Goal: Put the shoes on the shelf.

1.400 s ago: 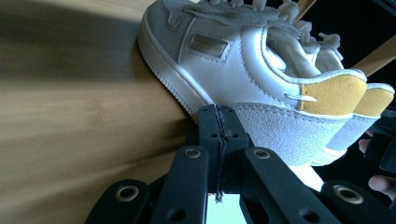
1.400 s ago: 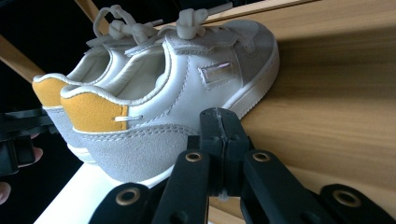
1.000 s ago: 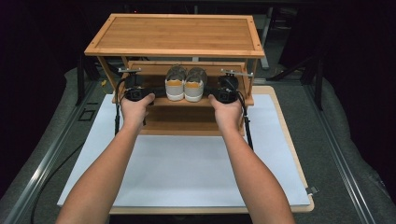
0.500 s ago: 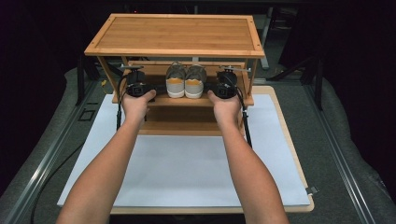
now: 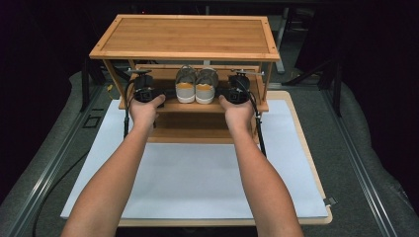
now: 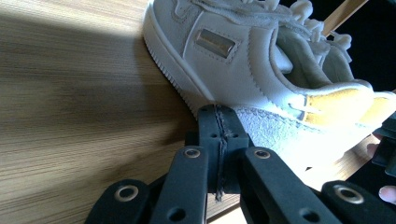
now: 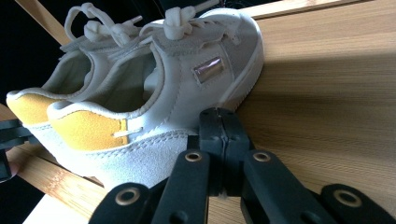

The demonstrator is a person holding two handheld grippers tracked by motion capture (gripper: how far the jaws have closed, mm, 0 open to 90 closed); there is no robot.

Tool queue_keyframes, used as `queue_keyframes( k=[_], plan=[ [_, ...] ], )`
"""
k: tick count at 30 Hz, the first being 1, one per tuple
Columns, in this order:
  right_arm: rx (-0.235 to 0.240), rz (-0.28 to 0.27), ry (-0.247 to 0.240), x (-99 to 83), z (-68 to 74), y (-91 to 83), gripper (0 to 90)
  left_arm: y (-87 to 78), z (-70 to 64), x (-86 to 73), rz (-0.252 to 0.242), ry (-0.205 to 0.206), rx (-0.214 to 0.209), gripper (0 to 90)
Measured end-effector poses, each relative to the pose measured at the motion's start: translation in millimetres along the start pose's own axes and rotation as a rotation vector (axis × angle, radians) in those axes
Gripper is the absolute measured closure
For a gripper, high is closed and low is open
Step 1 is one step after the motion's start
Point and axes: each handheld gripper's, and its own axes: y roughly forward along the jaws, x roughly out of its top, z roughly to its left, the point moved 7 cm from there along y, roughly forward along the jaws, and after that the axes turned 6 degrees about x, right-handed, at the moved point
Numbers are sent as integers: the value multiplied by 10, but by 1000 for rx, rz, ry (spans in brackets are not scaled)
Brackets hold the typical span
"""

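Shoes between both closed jaws.

Both bare forearms reach forward from the bottom of the high view, roughly parallel and a little apart, each hand wrapped around the back of its tool. The left gripper and the right gripper sit level with one another, pointing forward and slightly inward. In each gripper view the two black jaws stand pressed together with nothing between them.
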Motion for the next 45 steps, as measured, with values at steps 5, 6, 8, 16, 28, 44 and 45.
queue_keyframes(
  k=[5, 6, 8, 16, 28, 44, 45],
  plan=[
    [-6, -2, 8, 1, -13, -3, 867, -32, 1, 9, -6, -3, 11, 895],
    [-5, -5, 10, 0, -14, -4, 865, -51, 6, 17, -12, 1, 12, 895],
    [-3, -9, 5, -1, -13, -8, 864, -85, 30, 24, -16, 7, 17, 895],
    [-27, -10, 2, -6, -37, -102, 858, -189, 70, -5, -31, -3, 9, 895],
    [13, -29, -45, -1, 92, -234, 857, -386, -5, -39, -35, 37, -6, 895],
    [88, 42, -157, -185, 424, -698, 834, -821, -213, -187, -39, 123, -52, 895],
    [97, 53, -165, -214, 443, -729, 834, -850, -209, -203, -38, 126, -54, 894]
  ],
)
